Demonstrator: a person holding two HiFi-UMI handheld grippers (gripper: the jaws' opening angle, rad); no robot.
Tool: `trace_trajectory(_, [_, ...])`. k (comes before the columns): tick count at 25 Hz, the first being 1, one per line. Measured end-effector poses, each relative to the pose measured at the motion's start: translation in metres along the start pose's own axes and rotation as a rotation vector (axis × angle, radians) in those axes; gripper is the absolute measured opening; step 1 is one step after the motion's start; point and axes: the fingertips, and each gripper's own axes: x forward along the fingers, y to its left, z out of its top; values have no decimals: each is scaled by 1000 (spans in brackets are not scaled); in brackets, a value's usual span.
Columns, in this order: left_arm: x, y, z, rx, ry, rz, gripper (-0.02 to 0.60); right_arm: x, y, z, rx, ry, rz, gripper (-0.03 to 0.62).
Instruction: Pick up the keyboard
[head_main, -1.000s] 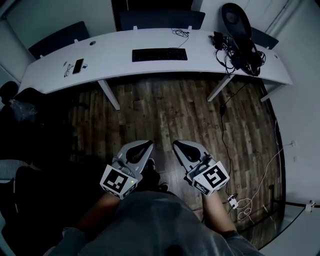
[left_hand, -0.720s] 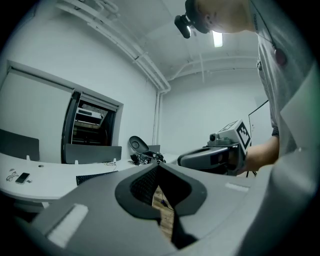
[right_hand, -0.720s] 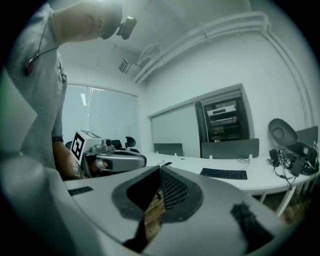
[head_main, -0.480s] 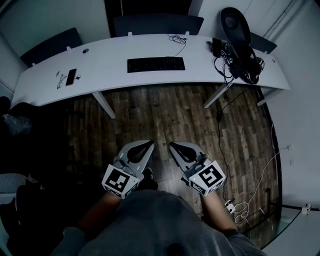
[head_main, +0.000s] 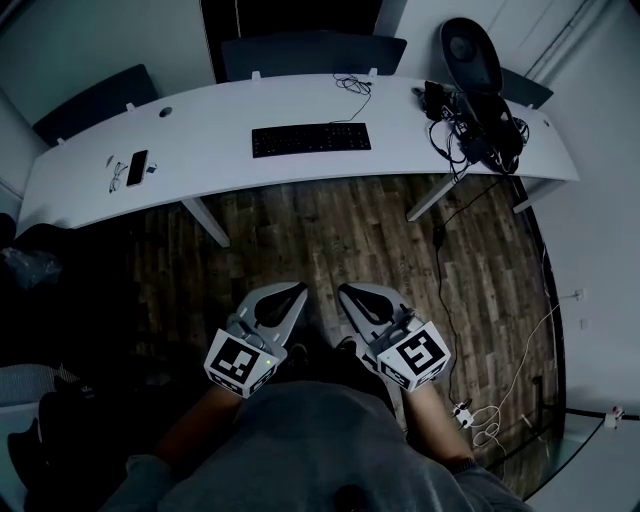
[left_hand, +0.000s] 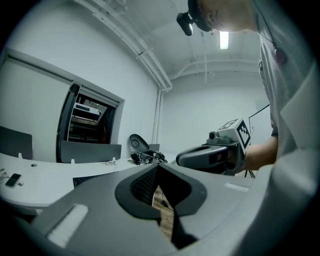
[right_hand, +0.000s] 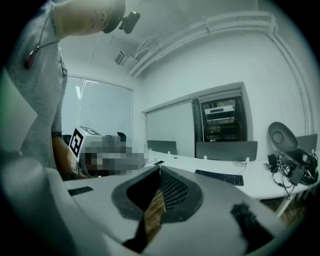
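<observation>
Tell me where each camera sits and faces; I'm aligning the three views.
Head view: on the person's head, looking steeply down at the floor, desk and keyboard; shows left tongs, right tongs, forearms, shirt.
Left gripper view: on the left tongs, looking along its shut jaws toward the desk; shows the right tongs and a forearm.
Right gripper view: on the right tongs, looking along its shut jaws toward the desk; shows a forearm and shirt.
Shared: all three show the desk and keyboard.
</observation>
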Motion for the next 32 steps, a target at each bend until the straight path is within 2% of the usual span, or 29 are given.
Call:
trace_trajectory(7, [22, 20, -3, 2, 14, 15, 8, 11, -35, -6, 29, -3, -4, 15])
trace_trajectory(22, [104, 85, 14, 26, 28, 93, 8, 58, -134, 14, 13, -15, 86, 15])
trace_trajectory(32, [157, 107, 28, 35, 66, 168, 8, 68, -192, 19, 20, -21, 133, 15])
